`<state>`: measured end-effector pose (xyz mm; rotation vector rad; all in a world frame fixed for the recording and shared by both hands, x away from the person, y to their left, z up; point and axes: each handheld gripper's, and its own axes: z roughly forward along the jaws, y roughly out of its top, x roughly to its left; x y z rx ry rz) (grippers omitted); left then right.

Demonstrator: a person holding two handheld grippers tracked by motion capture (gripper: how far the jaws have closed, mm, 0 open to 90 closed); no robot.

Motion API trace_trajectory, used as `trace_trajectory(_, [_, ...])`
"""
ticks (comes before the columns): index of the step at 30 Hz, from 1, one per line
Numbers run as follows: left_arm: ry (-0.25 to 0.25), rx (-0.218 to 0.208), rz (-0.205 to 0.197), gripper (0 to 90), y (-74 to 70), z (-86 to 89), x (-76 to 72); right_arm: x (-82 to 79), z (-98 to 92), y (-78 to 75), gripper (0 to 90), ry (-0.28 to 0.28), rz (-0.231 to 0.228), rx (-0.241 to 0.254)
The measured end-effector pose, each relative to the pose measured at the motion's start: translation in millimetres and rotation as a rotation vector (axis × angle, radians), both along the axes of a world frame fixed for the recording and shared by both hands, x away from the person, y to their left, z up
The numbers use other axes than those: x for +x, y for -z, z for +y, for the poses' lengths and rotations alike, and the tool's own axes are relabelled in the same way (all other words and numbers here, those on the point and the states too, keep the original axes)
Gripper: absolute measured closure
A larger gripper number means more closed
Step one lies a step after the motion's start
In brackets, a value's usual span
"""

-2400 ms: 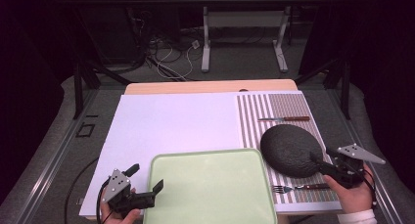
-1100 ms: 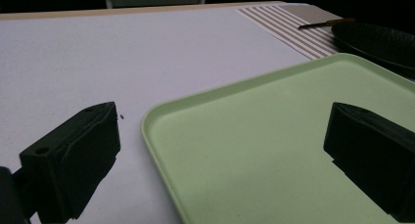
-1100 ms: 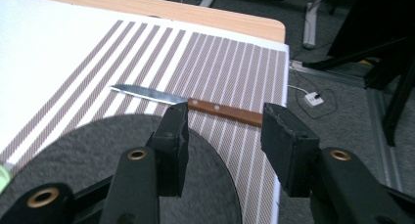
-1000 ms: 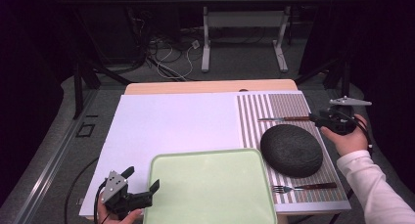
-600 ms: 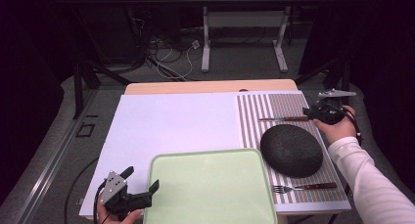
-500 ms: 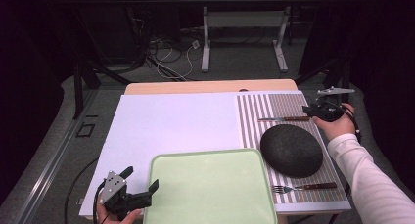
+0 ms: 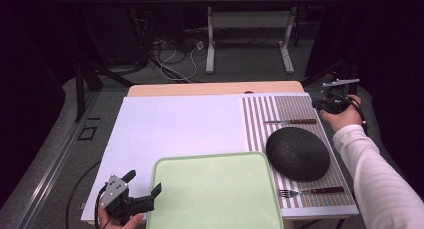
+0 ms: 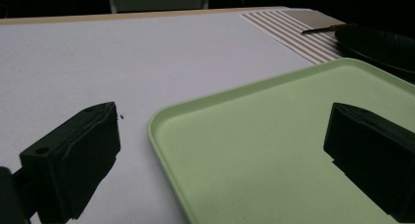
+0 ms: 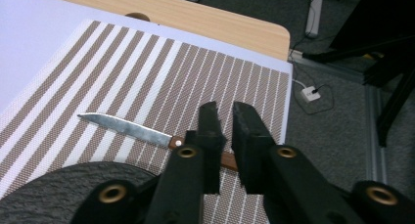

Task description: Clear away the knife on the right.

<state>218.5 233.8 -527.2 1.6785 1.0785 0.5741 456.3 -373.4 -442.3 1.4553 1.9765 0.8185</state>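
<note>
**Right gripper closes in on the knife handle**

The right gripper hangs over the wooden handle of the steel-bladed table knife, which lies flat on the brown-and-white striped woven placemat at the far right of the surface. Its jaws have just been closing and now stand narrow, only a slim gap between them. In the right gripper view the handle passes behind the jaw tips; I cannot tell whether the pads touch it, and the knife looks undisturbed on the mat.

The left gripper waits at the near left corner with its jaws wide, one on each side of the rim of the pale green plastic tray, holding nothing.

As I judge it, the work is at an early stage. The tray is bare, the dark grey round plate sits beside it on the placemat, and the wooden-handled fork lies near the front edge. Knife, plate and fork are all yet to be handled.
</note>
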Motion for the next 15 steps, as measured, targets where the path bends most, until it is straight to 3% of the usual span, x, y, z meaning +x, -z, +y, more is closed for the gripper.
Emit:
trace_trajectory(1, [0.0,0.0,0.004,0.4,0.6,-0.3,0.7,6.0,1.9,-0.1,86.6,0.006,0.058,0.019])
trace_trajectory(6, [0.003,0.002,0.014,0.4,1.5,0.1,2.3,19.9,7.6,7.7,88.3,-0.02,0.096,-0.004])
trace_trajectory(11, [0.003,0.005,0.017,0.4,2.0,0.1,2.6,28.9,11.2,19.4,88.5,0.0,0.09,-0.006])
trace_trajectory(12, [0.001,0.006,0.018,0.4,2.2,0.2,2.5,31.9,11.4,24.3,89.7,0.024,0.071,-0.012])
trace_trajectory(15, [0.0,0.006,0.018,0.4,2.3,1.1,2.1,36.9,11.5,33.8,90.0,0.037,0.082,0.014])
